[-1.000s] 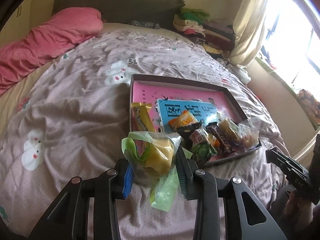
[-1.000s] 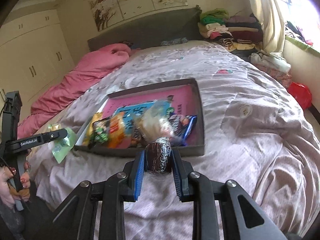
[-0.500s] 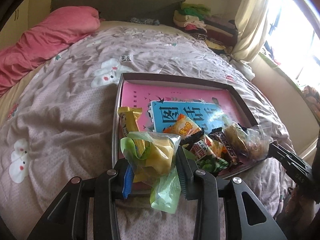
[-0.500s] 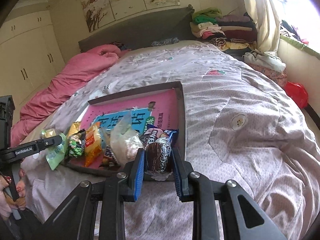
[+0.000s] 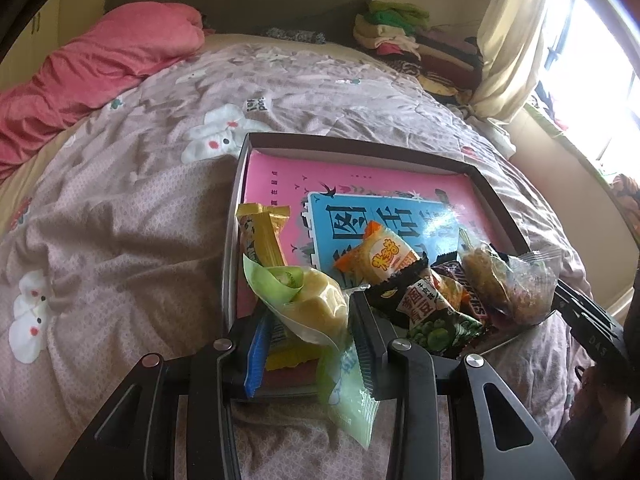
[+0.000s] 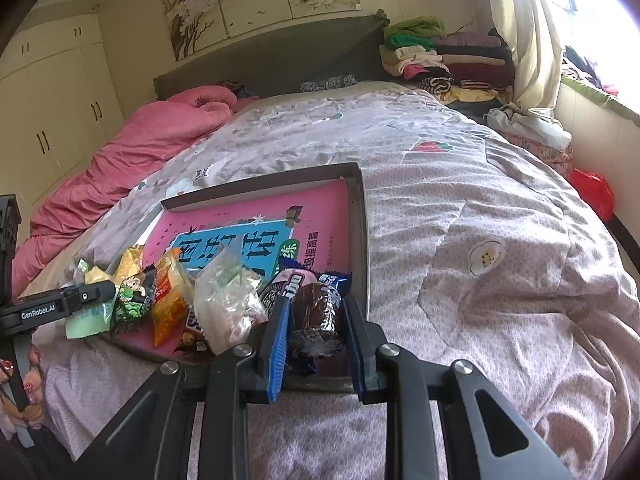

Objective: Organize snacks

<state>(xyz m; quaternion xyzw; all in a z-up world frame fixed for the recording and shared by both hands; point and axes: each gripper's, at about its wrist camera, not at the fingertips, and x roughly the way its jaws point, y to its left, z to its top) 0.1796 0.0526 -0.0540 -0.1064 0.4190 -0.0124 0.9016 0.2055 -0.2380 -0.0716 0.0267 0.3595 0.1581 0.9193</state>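
We've got both grippers over the near edge of the tray [image 5: 496,196] on the bed, each w/ a snack clamped. Left gripper [image 5: 310,322] is narrowed onto a yellow cake in a clear-green wrapper [image 5: 320,308], pads pressing its sides, wrapper tail hanging below the jaws outside the tray lip. Right gripper [image 6: 314,320] is closed tight on a dark chocolate roll [image 6: 316,312], at the tray's near right corner. Risks, as we judge them: the near row is already packed, so letting go here could drop either snack onto its neighbours or leave it perched on the lip to slide onto the quilt [image 6: 480,240]; the dangling tail may catch the tray wall; soft bedding means the tray could tip if pressed. Left view shows the yellow bar [image 5: 262,240], orange pack [image 5: 380,256], green-pea pack [image 5: 436,320] and bagged pastry [image 5: 504,284] in order, plus free room at the tray's far end. Right view alone shows the blue-white packet [image 6: 332,280] behind the roll, and the clear bag [image 6: 228,300] crowding its left.
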